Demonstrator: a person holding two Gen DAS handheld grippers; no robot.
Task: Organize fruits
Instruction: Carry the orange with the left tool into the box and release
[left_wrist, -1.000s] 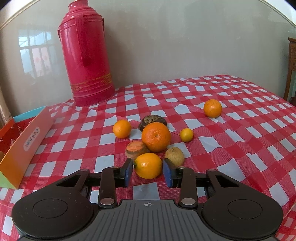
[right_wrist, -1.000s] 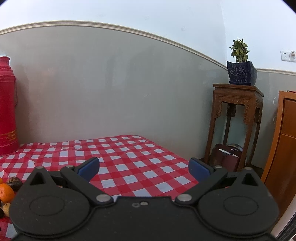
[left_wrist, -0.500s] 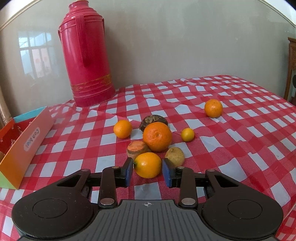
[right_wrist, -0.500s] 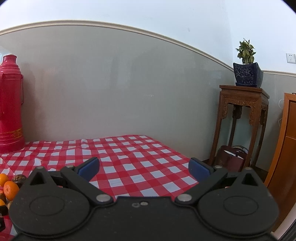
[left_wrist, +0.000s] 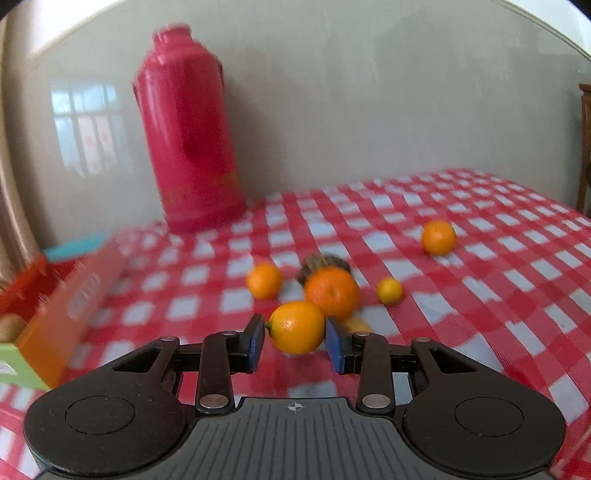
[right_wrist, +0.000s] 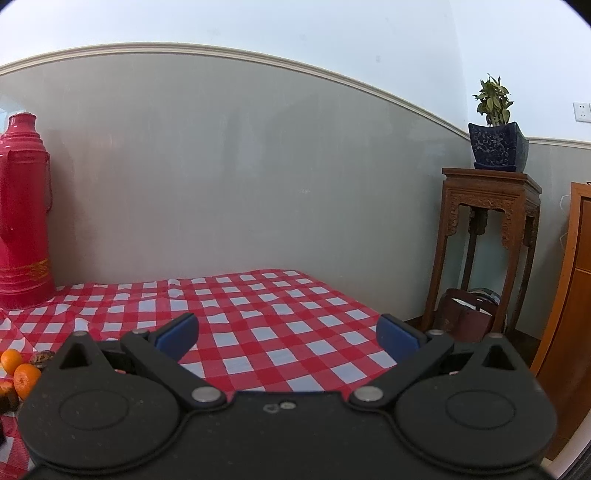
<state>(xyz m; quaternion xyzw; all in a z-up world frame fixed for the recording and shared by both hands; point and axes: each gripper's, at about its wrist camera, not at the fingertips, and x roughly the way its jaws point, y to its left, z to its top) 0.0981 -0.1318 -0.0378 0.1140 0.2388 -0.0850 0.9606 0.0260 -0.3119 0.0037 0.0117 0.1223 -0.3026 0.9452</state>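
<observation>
Pinching a yellow-orange citrus fruit (left_wrist: 296, 327) between its blue pads, the left gripper (left_wrist: 295, 338) is seen above the red-and-white checked tablecloth (left_wrist: 480, 295); the fruit appears lifted off the cloth, though blur makes this hard to confirm. Writing is carried on the orange side of a cardboard box (left_wrist: 70, 302) at the left edge, but it is smeared by motion and cannot be read. Something brownish is glimpsed inside the box, too blurred to name.

Just behind the held fruit a large orange (left_wrist: 331, 293) is placed, with a dark brown fruit (left_wrist: 325, 263) partly hidden behind it. A smaller orange (left_wrist: 264, 280) is set to the left of that pair, and a small yellow fruit (left_wrist: 389, 291) to the right. A yellowish fruit (left_wrist: 356, 325) is mostly covered by the right pad. Well apart, toward the far right of the cloth, another orange (left_wrist: 438, 237) is found. A tall red thermos (left_wrist: 188, 129) is stood upright at the back near the wall.

The right gripper (right_wrist: 288, 332) is held with its fingers spread wide and nothing between them, over the cloth. In its view, the thermos and a few fruits are caught at the left edge, and a carved wooden stand (right_wrist: 487, 236) bearing a dark blue plant pot (right_wrist: 496, 146) is seen beyond the table.
</observation>
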